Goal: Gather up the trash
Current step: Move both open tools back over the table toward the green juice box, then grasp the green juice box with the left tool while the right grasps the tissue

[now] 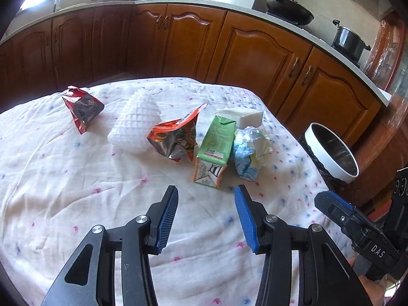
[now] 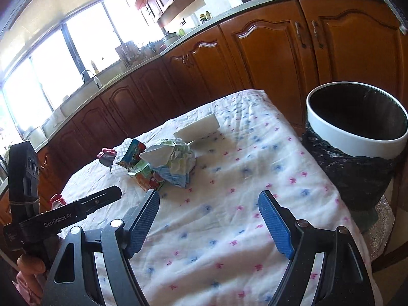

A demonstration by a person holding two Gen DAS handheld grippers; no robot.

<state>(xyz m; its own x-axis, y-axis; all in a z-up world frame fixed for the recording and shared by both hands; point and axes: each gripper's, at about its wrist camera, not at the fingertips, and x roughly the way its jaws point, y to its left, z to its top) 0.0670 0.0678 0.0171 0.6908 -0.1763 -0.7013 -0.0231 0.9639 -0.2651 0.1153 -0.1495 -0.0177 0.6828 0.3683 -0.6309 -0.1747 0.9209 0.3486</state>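
Trash lies on a table with a white patterned cloth [image 1: 76,178]. There is a red snack bag [image 1: 83,108], a white foam net [image 1: 137,119], an orange snack bag [image 1: 176,137], a green drink carton [image 1: 214,150], a crumpled tissue pack [image 1: 251,150] and a white foam block [image 1: 242,117]. My left gripper [image 1: 206,191] is open and empty, just short of the carton. My right gripper [image 2: 209,197] is open and empty over bare cloth [image 2: 229,204], to the right of the tissue pack [image 2: 176,165]. A white-rimmed bin [image 2: 357,117] with a black liner stands right of the table.
Wooden kitchen cabinets [image 1: 255,51] run behind the table, close to its far edge. The counter holds a wok [image 1: 288,10] and a pot [image 1: 348,39]. The bin [image 1: 331,150] sits beside the table's right edge. A red alarm clock [image 2: 57,201] sits low at left.
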